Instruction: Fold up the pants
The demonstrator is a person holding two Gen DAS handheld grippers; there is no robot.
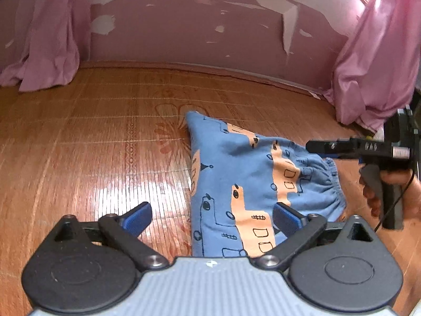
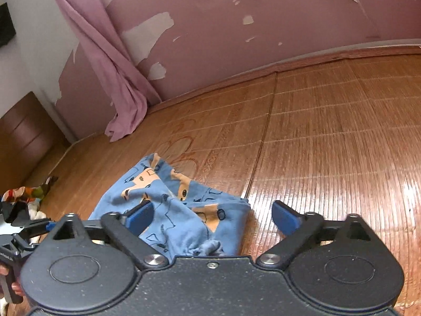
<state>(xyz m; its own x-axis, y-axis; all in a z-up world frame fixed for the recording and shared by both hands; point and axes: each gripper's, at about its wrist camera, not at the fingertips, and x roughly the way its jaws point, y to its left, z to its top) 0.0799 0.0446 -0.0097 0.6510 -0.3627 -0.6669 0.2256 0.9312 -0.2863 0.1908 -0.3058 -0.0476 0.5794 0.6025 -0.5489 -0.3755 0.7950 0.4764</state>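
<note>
Left wrist view: a bamboo mat (image 1: pixel 105 137) covers a flat surface that runs back to a pink wall with peeling paint, and pink curtains hang at both sides. The left tongs (image 1: pixel 213 217) sit low in the foreground with their blue pads spread wide, gripping nothing. The left pad hangs over bare mat; the right pad (image 1: pixel 285 220) overlaps the near part of the pants (image 1: pixel 236 173). The pants are blue with a peach cartoon print, lying on the mat right of centre. Here they form a fairly compact, roughly triangular bundle, with the gathered elastic waistband at its right edge. Further right, a hand (image 1: pixel 394 194) holds the right tongs side-on above that waistband.

Right wrist view: the other tool shows at the far left edge, beside some small colourful items too blurred to name. The right tongs (image 2: pixel 213 217) are also spread, empty, hovering over the pants (image 2: pixel 184 210), which lie low and left of centre. From this side the cloth looks rumpled, with loose ridges and a bunched end nearest the camera. Bare mat stretches away to the right.

The pants seem at least partly folded, but not neatly. Smoothing and probably one more fold appear to remain.
</note>
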